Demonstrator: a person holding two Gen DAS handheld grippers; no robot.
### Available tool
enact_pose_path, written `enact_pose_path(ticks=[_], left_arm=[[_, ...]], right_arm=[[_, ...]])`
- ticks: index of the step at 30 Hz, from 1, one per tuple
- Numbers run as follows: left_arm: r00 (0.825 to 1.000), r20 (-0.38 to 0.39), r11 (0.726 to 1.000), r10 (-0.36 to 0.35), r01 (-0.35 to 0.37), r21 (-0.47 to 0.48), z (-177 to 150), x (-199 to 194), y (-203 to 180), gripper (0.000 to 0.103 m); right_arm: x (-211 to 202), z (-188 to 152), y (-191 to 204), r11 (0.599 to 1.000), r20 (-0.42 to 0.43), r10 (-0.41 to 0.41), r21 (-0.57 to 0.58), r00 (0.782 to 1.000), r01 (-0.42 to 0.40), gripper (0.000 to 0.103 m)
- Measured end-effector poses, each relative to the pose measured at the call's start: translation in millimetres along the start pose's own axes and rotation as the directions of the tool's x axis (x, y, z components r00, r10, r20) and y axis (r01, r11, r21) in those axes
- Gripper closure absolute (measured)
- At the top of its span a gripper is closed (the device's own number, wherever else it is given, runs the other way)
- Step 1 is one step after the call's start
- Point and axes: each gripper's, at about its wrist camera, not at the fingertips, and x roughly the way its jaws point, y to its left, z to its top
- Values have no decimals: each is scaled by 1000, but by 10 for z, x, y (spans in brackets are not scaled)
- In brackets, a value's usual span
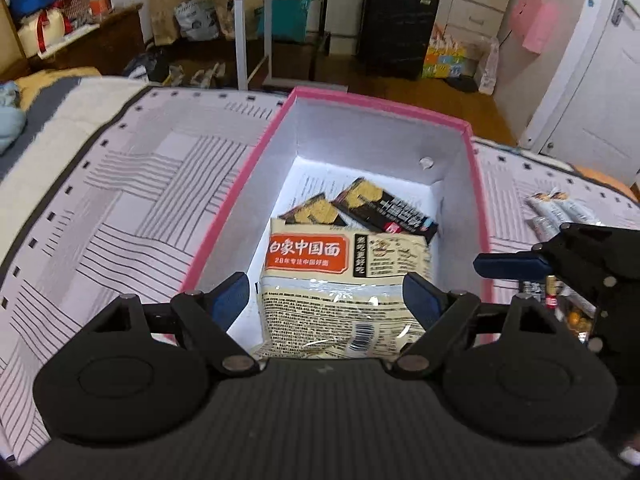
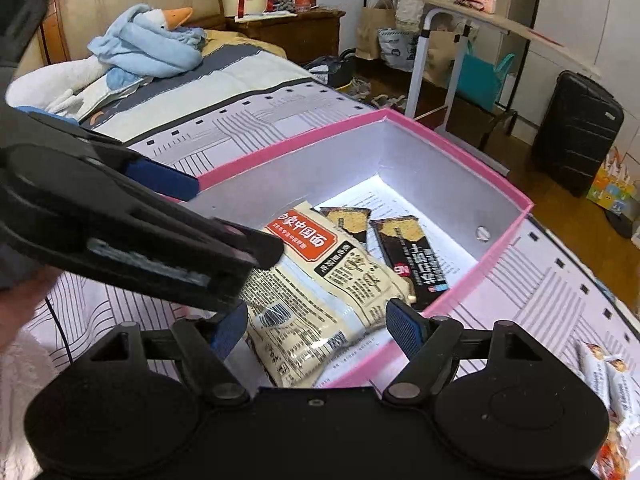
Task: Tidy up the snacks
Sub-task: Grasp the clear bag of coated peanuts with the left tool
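1. Lying on the bed cover [image 1: 132, 184], the pink box [image 1: 236, 184] is open at the top, its pale inner walls lit brightly at the floor.
2. Inside the box, a cream noodle pack [image 1: 344, 280] with an orange label lies flat at the near end; in the right wrist view it shows at [image 2: 320, 292].
3. Beyond the pack, toward the box's far end, lie two dark bars [image 1: 384, 210], side by side and partly tucked under the pack's far edge; the right wrist view shows them at [image 2: 404, 248].
4. The left gripper [image 1: 326, 292] hangs over the near end of the box with its jaws spread wide, one on each side of the pack, and nothing between the blue pads touches them.
5. The right gripper [image 2: 316, 324] is also spread wide over the box's near right wall, holding nothing.
6. In the left wrist view the right gripper [image 1: 516, 266] reaches in from the box's right side, a blue finger just above the pink rim.
7. In the right wrist view the left gripper [image 2: 224, 220] crosses in from the box's left side, above the pack.
8. On the cover to the right of the box, well apart from it, lie several pale snack packets [image 1: 556, 208], also seen at [image 2: 608, 376].
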Motion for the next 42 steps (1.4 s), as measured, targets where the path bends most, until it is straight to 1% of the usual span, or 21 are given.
enact_pose_path(ticks=[3,6,9,11,14,16,18,21,24,26,29,32,34,36,38,40,42], left_arm=[[999,25,1000,-20,20,6,23,-213,-52,19],[998,49,999,-35,34,33,37,-430,-151,18],[994,76,994,-73,66,84,32,-652,-296,17],[991,77,987,-111,101,124,30,-774,-392,17],[986,78,973,-150,133,187,-2,-940,-546,17],[982,77,963,-171,150,224,-23,-1033,-639,17],[976,69,951,-208,186,247,-25,-1092,-735,14],[967,52,942,-251,232,242,-17,-1087,-866,14],[955,27,930,-295,280,239,-3,-976,-1047,14],[945,-7,917,-326,318,239,-3,-863,-1175,14],[930,-68,899,-361,367,240,8,-664,-1387,14],[920,-113,885,-375,392,250,26,-456,-1635,16],[911,-149,878,-385,411,245,41,-284,-1782,16],[899,-176,871,-400,433,233,45,-132,-1883,16],[895,-192,872,-403,439,217,58,48,-2012,17],[895,-198,875,-400,437,208,71,228,-2127,18],[899,-197,881,-391,428,202,85,409,-2237,18]], right_arm=[[-189,-23,-17,1000,6,-15,4,1000,15,23],[-458,-73,-74,1000,21,-18,14,1000,18,22],[-775,-133,-180,999,42,-29,22,999,28,22],[-993,-197,-269,999,48,-10,50,999,8,21],[-1312,-356,-381,996,55,-2,91,998,-3,21],[-1493,-471,-439,993,57,-19,113,998,13,21],[-1621,-572,-486,990,58,-34,135,998,26,21],[-1762,-738,-571,983,67,-89,167,994,77,21],[-1816,-923,-684,970,65,-144,205,987,128,20],[-1795,-1048,-787,956,49,-170,251,984,153,20],[-1726,-1231,-948,934,16,-190,312,982,176,20],[-1642,-1370,-1099,912,-13,-215,354,977,205,20],[-1592,-1452,-1201,899,-19,-222,382,975,212,20],[-1526,-1511,-1290,894,-19,-210,402,978,200,19],[-1444,-1568,-1376,888,-11,-211,416,977,197,18],[-1329,-1626,-1514,878,-7,-211,438,977,193,17],[-1193,-1701,-1681,853,-3,-212,488,977,186,17]])
